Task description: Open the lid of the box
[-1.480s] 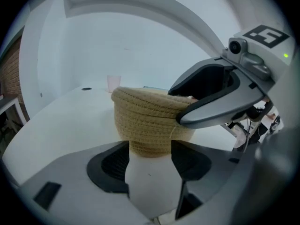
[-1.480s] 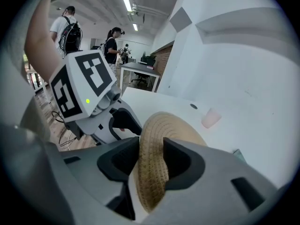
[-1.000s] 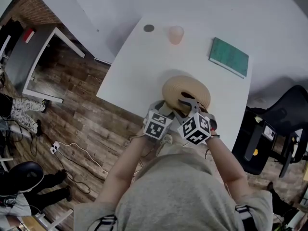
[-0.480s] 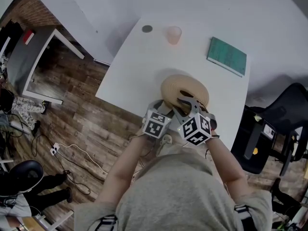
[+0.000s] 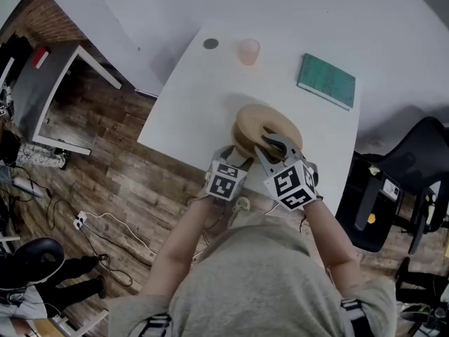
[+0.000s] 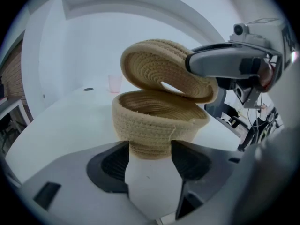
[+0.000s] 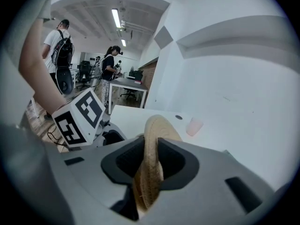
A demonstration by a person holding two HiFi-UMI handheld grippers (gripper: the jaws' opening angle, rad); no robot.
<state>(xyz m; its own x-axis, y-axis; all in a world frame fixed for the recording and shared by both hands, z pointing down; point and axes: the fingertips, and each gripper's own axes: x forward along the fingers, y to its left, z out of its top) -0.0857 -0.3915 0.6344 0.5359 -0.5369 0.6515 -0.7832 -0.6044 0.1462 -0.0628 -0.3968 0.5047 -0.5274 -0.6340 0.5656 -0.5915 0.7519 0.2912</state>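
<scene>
The box (image 6: 159,121) is squeezed low down between the jaws of the left gripper (image 6: 150,150) and is held on the tabletop (image 6: 61,125) right in front of it. Just above the box, the lid (image 6: 164,71) is tipped up, and a wide gap is seen under it on the side facing the left gripper. The lid's edge is pinched by the right gripper (image 7: 151,149), whose jaws are closing on it. So the box is judged partly opened, and the lid is not yet taken away. The box is round and made of coiled tan rope, and nothing is seen inside it
</scene>
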